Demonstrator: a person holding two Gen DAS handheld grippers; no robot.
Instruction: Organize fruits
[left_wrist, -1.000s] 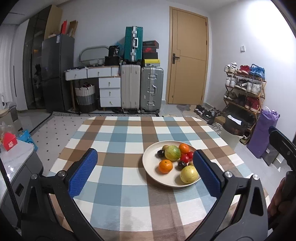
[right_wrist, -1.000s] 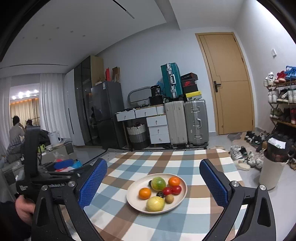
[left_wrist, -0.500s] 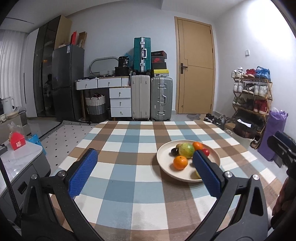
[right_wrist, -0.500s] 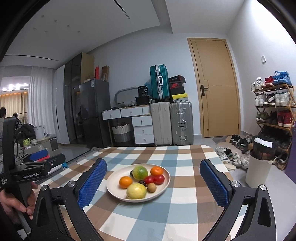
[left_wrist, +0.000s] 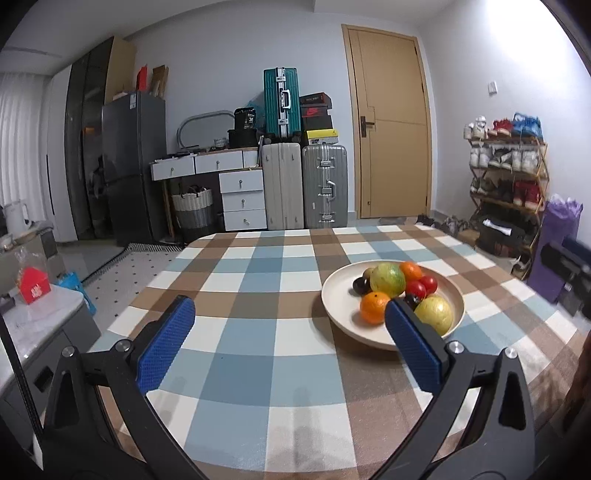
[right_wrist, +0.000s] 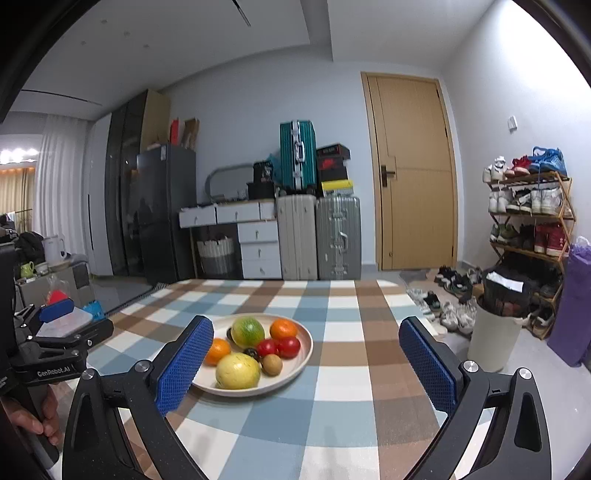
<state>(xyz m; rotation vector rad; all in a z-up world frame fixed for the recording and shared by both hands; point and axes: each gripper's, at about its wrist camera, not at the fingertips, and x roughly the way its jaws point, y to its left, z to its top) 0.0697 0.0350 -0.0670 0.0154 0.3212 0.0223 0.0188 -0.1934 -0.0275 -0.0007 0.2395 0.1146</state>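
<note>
Checked table (left_wrist: 258, 369) bearing one plate (right_wrist: 295, 373) of fruit.
Left claw (left_wrist: 288, 332) and right claw (right_wrist: 306, 354) both gape empty; the plate sits just ahead, between them.

plate (right_wrist: 300, 354): cream, round, lower centre of right view
fruits: two oranges (right_wrist: 283, 328), green-yellow mango (right_wrist: 248, 331), yellow fruit (right_wrist: 237, 370), two tomatoes (right_wrist: 288, 347), kiwi (right_wrist: 272, 364), all piled on plate

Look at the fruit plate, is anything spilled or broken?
Nothing stands out. All the fruit sits inside the plate, which lies flat on the checked tablecloth. Both tools, left and right, are open and empty.
</note>
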